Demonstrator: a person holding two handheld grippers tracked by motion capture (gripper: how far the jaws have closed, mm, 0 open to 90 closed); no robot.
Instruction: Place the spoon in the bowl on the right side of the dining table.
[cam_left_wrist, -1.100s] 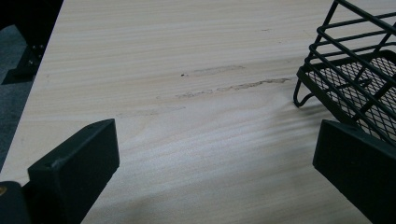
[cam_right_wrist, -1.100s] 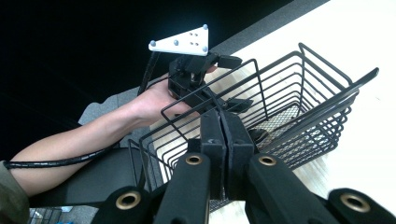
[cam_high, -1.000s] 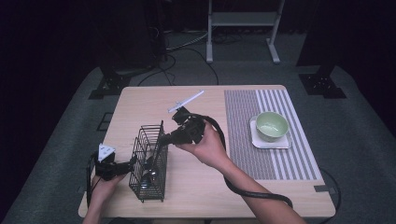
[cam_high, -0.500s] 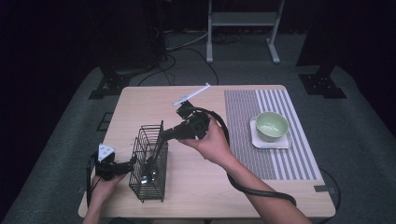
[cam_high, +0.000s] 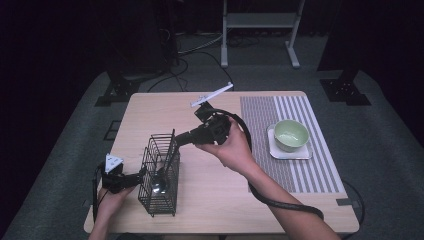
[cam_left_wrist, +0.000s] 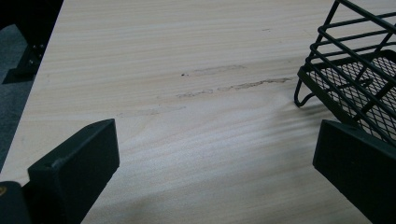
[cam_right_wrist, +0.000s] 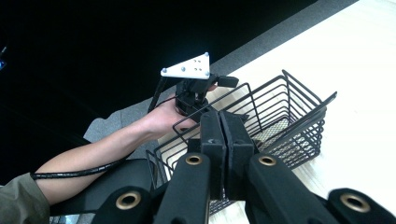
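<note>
A black wire basket (cam_high: 160, 175) stands on the wooden table (cam_high: 220, 200) at the front left. Inside it leans a dark utensil with a shiny bowl (cam_high: 159, 187), its handle rising toward the basket's top rim. My right gripper (cam_high: 179, 139) is held above the basket's far edge and points down into it. In the right gripper view its jaws are pressed shut (cam_right_wrist: 219, 122) over the basket (cam_right_wrist: 280, 121), with nothing visible between them. My left gripper (cam_high: 136, 178) rests on the table at the basket's left side. Its jaws stand wide open (cam_left_wrist: 210, 172) beside the basket's corner (cam_left_wrist: 355, 79).
A green bowl (cam_high: 291, 134) sits on a white square dish (cam_high: 290, 151) on a striped mat (cam_high: 300, 170) at the table's right. A black cable (cam_high: 280, 202) trails along the right forearm. Stands and cables are on the floor behind the table.
My right gripper has risen and drawn back to the right, away from the basket's inside. The left gripper and the basket have stayed put.
</note>
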